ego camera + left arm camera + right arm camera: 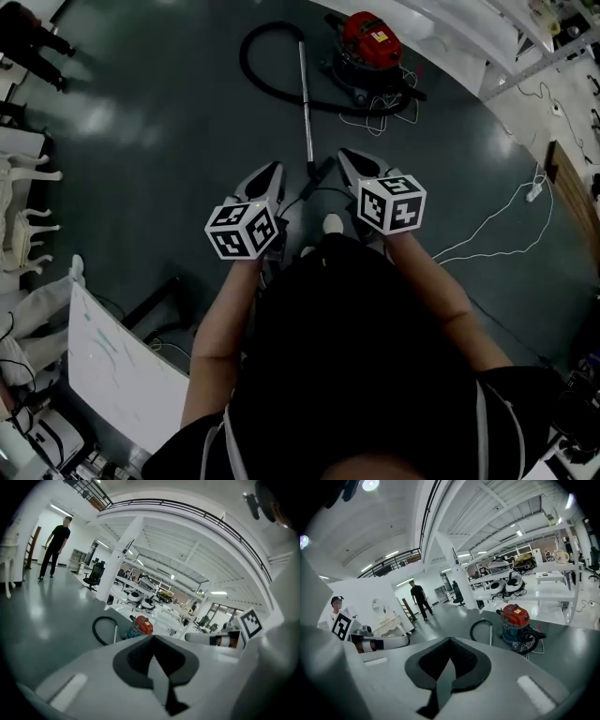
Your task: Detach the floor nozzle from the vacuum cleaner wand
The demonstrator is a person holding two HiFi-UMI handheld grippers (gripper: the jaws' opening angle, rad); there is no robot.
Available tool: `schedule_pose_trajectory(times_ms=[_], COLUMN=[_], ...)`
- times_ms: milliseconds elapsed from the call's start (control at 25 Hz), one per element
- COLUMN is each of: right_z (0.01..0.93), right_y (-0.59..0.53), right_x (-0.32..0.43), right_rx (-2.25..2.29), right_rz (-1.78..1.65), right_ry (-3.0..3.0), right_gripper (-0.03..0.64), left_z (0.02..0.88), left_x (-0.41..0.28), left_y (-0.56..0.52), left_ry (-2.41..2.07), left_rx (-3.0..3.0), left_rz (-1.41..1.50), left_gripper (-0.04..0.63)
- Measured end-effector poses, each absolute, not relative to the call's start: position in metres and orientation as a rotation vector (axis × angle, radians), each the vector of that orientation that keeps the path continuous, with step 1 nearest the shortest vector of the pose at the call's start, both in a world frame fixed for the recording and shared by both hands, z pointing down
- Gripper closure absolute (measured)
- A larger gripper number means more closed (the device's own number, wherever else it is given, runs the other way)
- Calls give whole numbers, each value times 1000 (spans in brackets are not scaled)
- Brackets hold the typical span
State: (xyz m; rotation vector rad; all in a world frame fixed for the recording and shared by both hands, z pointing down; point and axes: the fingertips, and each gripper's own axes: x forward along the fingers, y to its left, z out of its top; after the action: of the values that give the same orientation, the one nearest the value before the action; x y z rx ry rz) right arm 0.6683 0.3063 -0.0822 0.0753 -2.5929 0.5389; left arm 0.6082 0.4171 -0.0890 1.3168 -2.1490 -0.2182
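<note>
A red canister vacuum stands on the dark floor ahead, its black hose looping to a silver wand that lies pointing toward me. The dark floor nozzle sits at the wand's near end, between my two grippers. My left gripper is left of it and my right gripper right of it; both are shut and empty, held above the floor. The left gripper view shows the vacuum and hose beyond the shut jaws; the right gripper view shows the vacuum and wand. Both hide the nozzle.
A white cable trails across the floor at the right. A white panel lies at the lower left, with white furniture along the left edge. White tables stand behind the vacuum. A person walks far off.
</note>
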Motion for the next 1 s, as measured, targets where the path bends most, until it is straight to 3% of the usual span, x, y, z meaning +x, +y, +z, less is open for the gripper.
schedule_pose_trajectory(times_ms=[1000], right_z=[-62], right_y=[237], right_x=[561], right_rx=[-35], right_rz=[560], right_ry=[-2546], right_gripper=[624], left_z=[-81], left_x=[497], left_y=[353], left_ry=[-2230], left_rx=[1202], left_rz=[-198], left_gripper=[588])
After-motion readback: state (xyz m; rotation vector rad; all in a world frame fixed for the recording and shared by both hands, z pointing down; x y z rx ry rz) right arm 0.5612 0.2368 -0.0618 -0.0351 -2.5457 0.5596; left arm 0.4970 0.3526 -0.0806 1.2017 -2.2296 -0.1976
